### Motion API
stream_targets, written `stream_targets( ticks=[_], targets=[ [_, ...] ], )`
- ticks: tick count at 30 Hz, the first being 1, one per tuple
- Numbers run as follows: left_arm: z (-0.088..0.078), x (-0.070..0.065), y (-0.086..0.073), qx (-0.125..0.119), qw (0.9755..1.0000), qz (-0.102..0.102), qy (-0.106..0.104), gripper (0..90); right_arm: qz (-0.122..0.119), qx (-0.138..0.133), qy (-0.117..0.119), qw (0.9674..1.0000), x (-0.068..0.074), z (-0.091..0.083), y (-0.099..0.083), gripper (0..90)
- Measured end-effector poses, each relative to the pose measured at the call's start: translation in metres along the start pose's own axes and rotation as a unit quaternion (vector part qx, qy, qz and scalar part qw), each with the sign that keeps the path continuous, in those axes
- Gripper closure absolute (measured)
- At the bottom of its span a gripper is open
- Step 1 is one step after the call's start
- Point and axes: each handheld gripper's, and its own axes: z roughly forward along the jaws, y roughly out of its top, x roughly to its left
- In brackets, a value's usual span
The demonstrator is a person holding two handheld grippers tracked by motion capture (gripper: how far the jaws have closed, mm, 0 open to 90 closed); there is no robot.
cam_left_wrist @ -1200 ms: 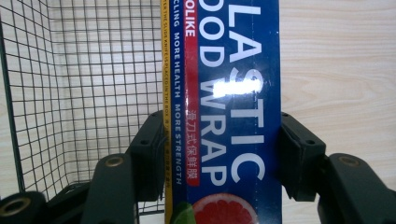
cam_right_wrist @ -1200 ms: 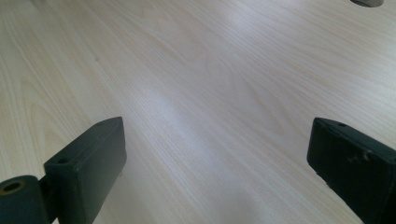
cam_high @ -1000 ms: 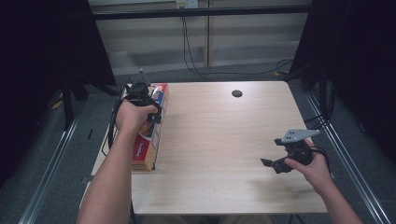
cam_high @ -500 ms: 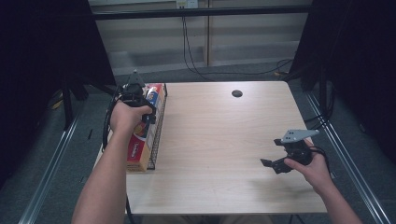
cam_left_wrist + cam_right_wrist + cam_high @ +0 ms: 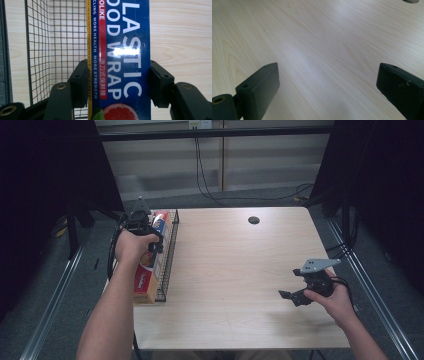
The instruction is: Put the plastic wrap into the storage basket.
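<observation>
A long blue plastic wrap box (image 5: 125, 50) with red and yellow edges lies lengthwise over the black wire basket (image 5: 168, 255) at the table's left edge. In the high view the box (image 5: 148, 270) runs along the basket's left half. My left gripper (image 5: 142, 227) is shut on the box near its far end, and in the left gripper view its jaws press both long sides. Whether the box rests on the basket floor I cannot tell. My right gripper (image 5: 292, 295) is open just above the bare table at the front right, with nothing between its fingers (image 5: 258, 87).
The wire basket (image 5: 45, 37) shows an open mesh bay beside the box. A dark round grommet (image 5: 253, 220) sits near the table's far edge. Bare wood (image 5: 230, 270) spreads between the basket and the right hand. Black curtains and metal rails flank the table.
My left hand and the box have shifted slightly left and away, over the basket. The right gripper has stayed put.
</observation>
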Motion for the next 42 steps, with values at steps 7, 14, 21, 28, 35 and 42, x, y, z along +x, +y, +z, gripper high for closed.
stream_targets(
  ticks=[7,14,21,28,35,42],
  targets=[
    [0.005,0.008,0.002,-0.002,1.0000,-0.006,0.007,43.6,-0.001,0.001,0.001,1.0000,0.000,0.001,0.000,4.5],
    [0.011,0.011,0.004,-0.002,0.9999,-0.011,0.011,43.6,0.000,0.002,0.002,1.0000,-0.001,0.001,-0.001,4.5],
    [0.018,0.014,0.005,0.000,0.9998,-0.013,0.014,43.6,-0.002,0.004,0.001,1.0000,0.000,0.003,-0.001,4.5],
    [0.026,0.019,0.007,0.005,0.9998,-0.012,0.013,43.6,-0.001,0.005,0.001,1.0000,0.000,0.003,-0.001,4.5],
    [0.036,0.025,0.006,0.007,0.9997,-0.016,0.015,43.6,-0.002,0.007,0.003,1.0000,0.000,0.004,0.000,4.5],
    [0.040,0.028,0.005,0.007,0.9997,-0.021,0.014,43.5,-0.003,0.007,0.003,1.0000,0.000,0.004,0.000,4.5]
  ],
)
